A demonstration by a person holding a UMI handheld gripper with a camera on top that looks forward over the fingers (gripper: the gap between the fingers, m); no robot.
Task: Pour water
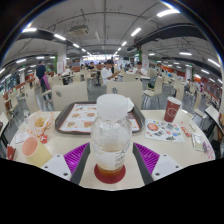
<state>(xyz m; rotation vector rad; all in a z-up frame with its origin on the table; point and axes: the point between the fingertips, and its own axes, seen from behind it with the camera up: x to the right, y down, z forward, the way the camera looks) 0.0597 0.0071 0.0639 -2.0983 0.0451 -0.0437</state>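
Gripping an upright jar above a cluttered table

Clamped between the two fingers: a clear plastic jar with a white lid, held at a middling spread by the gripper. Magenta pads pressed against both flanks of the jar, no gap visible at either side. Standing upright, long axis vertical, lid uppermost, base down near the fingers. Pale liquid filling the lower part, a reddish band at the very bottom. Lower ends of the fingers cut off; contact behind the jar hidden by its own body.

Just beyond, on the beige table: a tray with a printed liner, partly masked by the jar. Off to the left, a pale cup and a paper cup with a pattern hard to make out. Off to the right, a patterned plate and a red cup. Farther back, a food-court hall with blurred seated people, details too small to read.
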